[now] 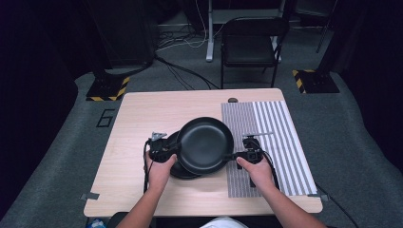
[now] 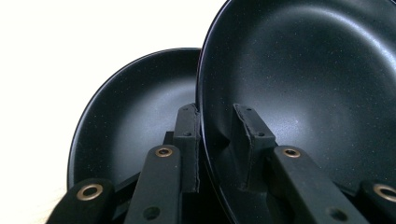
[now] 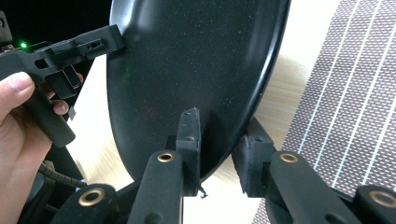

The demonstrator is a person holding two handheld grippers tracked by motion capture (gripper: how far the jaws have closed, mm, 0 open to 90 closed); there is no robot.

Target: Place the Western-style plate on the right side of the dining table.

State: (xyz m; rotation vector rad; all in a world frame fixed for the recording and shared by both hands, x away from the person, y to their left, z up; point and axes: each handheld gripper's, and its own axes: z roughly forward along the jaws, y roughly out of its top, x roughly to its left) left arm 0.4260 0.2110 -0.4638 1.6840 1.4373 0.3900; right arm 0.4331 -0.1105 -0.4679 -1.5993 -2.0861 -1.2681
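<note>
A black frying pan [image 1: 204,145] hangs just above the table, overlapping a second black pan [image 1: 177,170] that lies flat beneath its left side. My left gripper [image 1: 174,152] is shut on the upper pan's left rim. In the left gripper view its jaws [image 2: 217,135] pinch that rim, one pad inside the upper pan [image 2: 303,70], the other over the lower pan [image 2: 135,112]. My right gripper [image 1: 235,155] is shut on the right rim. In the right gripper view the gripper [image 3: 218,149] straddles the edge of the pan [image 3: 187,60], and the left gripper [image 3: 109,42] grips the far side.
A grey striped mat [image 1: 266,142] covers the right part of the wooden table [image 1: 142,114], also seen as a striped mat [image 3: 345,102] under the pan's right edge. A small dark object [image 1: 233,100] sits at the table's far edge. A black chair [image 1: 249,45] stands beyond.
</note>
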